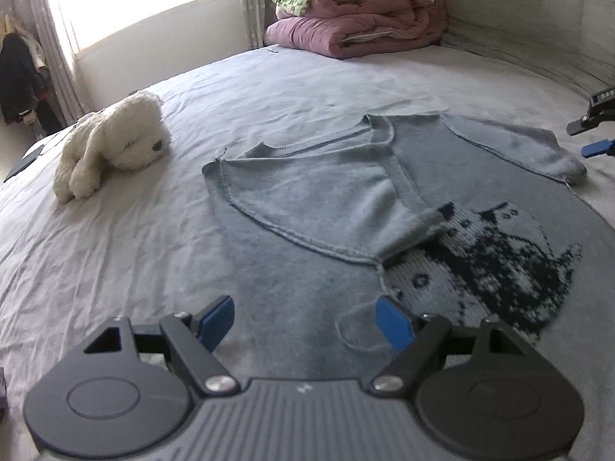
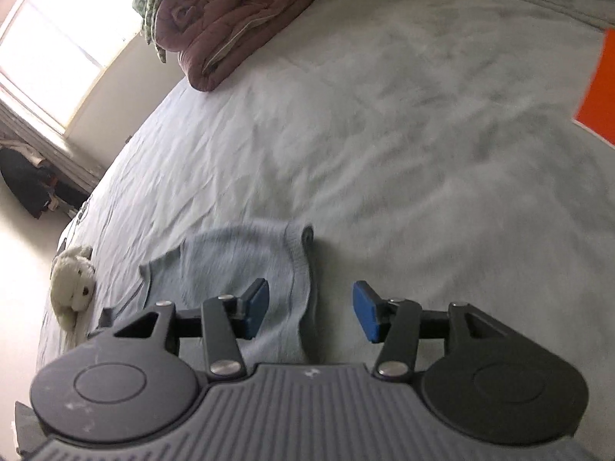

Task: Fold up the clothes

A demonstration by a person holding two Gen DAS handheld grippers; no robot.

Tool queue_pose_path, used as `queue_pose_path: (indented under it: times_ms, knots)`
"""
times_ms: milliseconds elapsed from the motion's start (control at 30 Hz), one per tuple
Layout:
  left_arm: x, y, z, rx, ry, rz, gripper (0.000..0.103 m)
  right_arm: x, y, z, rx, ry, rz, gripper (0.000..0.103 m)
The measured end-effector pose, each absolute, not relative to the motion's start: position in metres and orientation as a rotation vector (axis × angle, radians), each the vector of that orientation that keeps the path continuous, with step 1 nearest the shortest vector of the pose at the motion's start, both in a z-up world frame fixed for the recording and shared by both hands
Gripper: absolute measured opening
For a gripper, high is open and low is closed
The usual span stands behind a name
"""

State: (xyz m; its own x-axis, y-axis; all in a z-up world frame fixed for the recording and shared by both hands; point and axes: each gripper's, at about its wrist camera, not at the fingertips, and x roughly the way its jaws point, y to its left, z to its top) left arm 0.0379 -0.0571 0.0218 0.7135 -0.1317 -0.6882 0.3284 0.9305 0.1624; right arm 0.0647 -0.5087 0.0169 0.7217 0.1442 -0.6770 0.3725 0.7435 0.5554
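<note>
A grey-blue knitted sweater [image 1: 307, 199] lies flat on the bed, inside out, with a dark pixel pattern [image 1: 499, 261] showing on its body. One sleeve [image 1: 419, 230] is folded across the chest; the other sleeve [image 1: 519, 146] lies out to the right. My left gripper [image 1: 305, 320] hovers open over the sweater's near part, with nothing between its blue pads. At the right edge of the left wrist view, my right gripper [image 1: 588, 136] stands beyond that outer sleeve. In its own view the right gripper [image 2: 311, 309] is open over the edge of the sweater [image 2: 230, 265] and holds nothing.
A white plush dog [image 1: 111, 142] lies left of the sweater. Folded pink and green quilts [image 1: 361, 19] are stacked at the head of the bed. A dark flat device [image 1: 23, 161] sits at the bed's left edge. An orange object [image 2: 599, 88] shows far right. Wrinkled sheet [image 2: 423, 134] spreads beyond.
</note>
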Motion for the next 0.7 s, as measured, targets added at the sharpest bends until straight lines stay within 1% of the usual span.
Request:
queue_pose_path:
  times_ms: [433,467,533,600,700]
  knots:
    - [0.060,-0.044,0.014,0.232,0.747,-0.256,0.082,0.106,-0.505,-0.001,0.677,0.741,-0.091,0.053]
    - [0.062,-0.042,0.014,0.225,0.749,-0.254,0.082,0.106,-0.503,0.001,0.661,0.744,-0.094,0.050]
    - [0.064,-0.038,0.015,0.213,0.749,-0.249,0.082,0.109,-0.499,0.003,0.640,0.753,-0.084,0.027]
    - [0.065,-0.035,0.017,0.203,0.747,-0.245,0.082,0.111,-0.493,0.006,0.615,0.755,-0.079,0.019]
    - [0.067,-0.030,0.020,0.187,0.744,-0.240,0.082,0.111,-0.481,0.015,0.563,0.734,-0.085,0.014]
